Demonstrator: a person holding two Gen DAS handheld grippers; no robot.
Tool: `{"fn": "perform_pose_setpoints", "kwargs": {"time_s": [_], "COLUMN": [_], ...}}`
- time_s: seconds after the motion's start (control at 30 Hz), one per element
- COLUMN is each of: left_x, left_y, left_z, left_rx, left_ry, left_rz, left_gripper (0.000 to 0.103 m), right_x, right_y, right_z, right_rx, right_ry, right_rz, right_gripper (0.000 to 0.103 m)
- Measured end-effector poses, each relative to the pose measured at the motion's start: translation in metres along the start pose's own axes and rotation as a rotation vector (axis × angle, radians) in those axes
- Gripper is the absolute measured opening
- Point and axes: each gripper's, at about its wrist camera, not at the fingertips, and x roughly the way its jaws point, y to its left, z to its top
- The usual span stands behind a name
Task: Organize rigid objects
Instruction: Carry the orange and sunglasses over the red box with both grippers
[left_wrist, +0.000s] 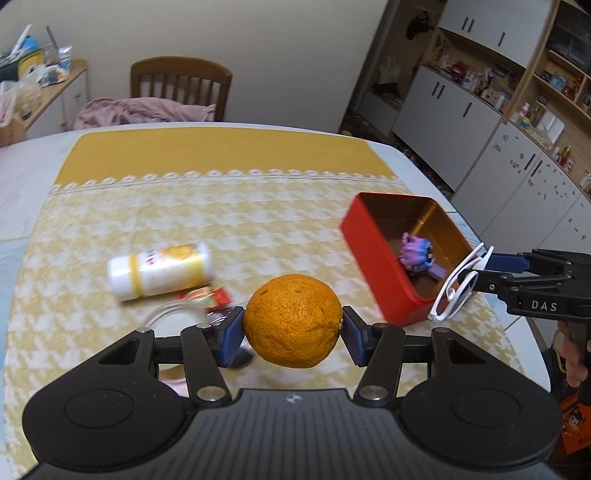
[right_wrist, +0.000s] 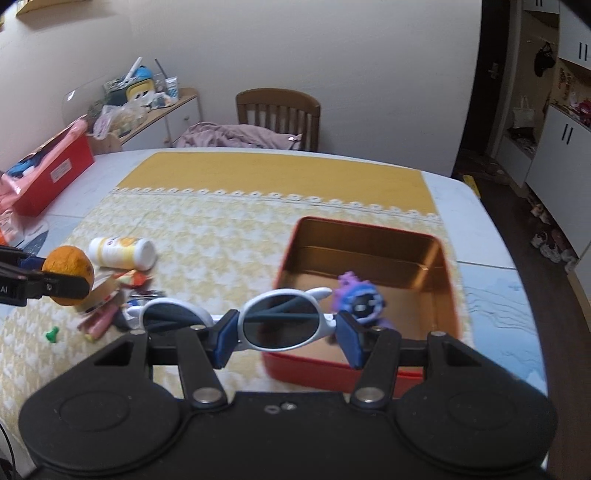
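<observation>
Gripping orange (left_wrist: 293, 320), left gripper (left_wrist: 293, 334) hovering; right gripper (right_wrist: 282, 338) clamping white sunglasses (right_wrist: 275, 324) beside red tin (right_wrist: 369, 236).

The left wrist camera looked forward over its gripper (left_wrist: 293, 329), low above the table (left_wrist: 22, 177), toward the chair (left_wrist: 181, 86). The right wrist camera faced likewise from farther right, close above the red tin (right_wrist: 364, 236). Both shared tin, bottle (left_wrist: 159, 269) and chair.
</observation>
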Motion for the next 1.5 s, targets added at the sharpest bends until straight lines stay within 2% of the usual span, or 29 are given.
{"fn": "perform_pose_setpoints", "kwargs": {"time_s": [0.37, 0.7, 0.83, 1.1, 1.5], "left_x": [0.036, 0.090, 0.109, 0.144, 0.174], "left_y": [-0.064, -0.124, -0.142, -0.164, -0.179], "left_z": [0.022, 0.032, 0.036, 0.043, 0.043], "left_rx": [0.072, 0.108, 0.154, 0.178, 0.162], "left_ry": [0.027, 0.085, 0.089, 0.127, 0.157], "left_rz": [-0.046, -0.089, -0.077, -0.027, 0.019], "left_gripper": [0.055, 0.055, 0.055, 0.055, 0.055], "right_x": [0.008, 0.037, 0.052, 0.083, 0.119], "right_y": [-0.067, -0.104, -0.113, -0.119, -0.116], "right_z": [0.005, 0.020, 0.027, 0.042, 0.049], "right_rx": [0.052, 0.052, 0.049, 0.011, -0.050], "right_ry": [-0.004, 0.005, 0.009, 0.018, 0.044], "right_rz": [-0.038, -0.063, -0.071, -0.093, -0.106], "right_gripper": [0.056, 0.056, 0.056, 0.056, 0.056]}}
